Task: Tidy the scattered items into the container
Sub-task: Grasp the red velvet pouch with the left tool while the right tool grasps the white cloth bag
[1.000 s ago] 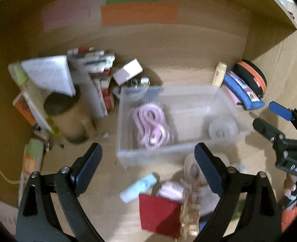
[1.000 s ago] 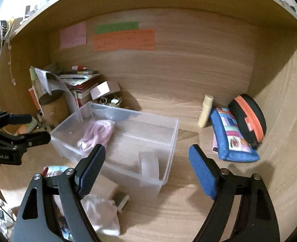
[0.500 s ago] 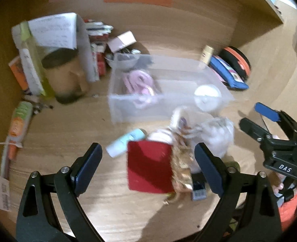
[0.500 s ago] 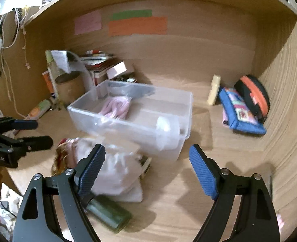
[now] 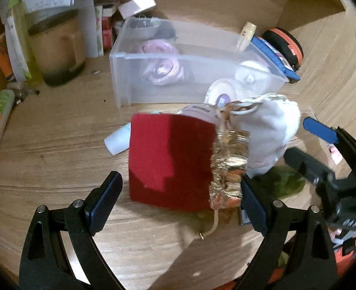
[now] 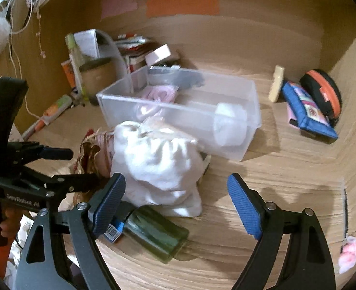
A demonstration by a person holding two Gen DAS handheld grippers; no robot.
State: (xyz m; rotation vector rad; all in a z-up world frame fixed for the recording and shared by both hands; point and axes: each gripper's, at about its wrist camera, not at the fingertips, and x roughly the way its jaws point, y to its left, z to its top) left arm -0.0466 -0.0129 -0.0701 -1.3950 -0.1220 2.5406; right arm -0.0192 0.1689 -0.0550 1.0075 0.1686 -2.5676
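Both grippers tilt down over the desk (image 6: 286, 169), the left gripper (image 5: 180, 200) with fingers released around the red pouch (image 5: 170, 159), the right gripper (image 6: 175, 203) released above the white bag (image 6: 158, 164), the container (image 5: 197, 55) at twelve o'clock.

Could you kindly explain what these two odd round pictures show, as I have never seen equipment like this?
A person holds two hand-held clamps, each carrying a wide-angle camera looking along its fingers. One picture is from the left gripper, the other from the right gripper; both are open and hold nothing. On the wooden desk stands a clear plastic box with a pink coiled cable and a white tape roll inside. In front lie a red velvet pouch with gold trim, a white drawstring cloth bag and a dark green bottle.
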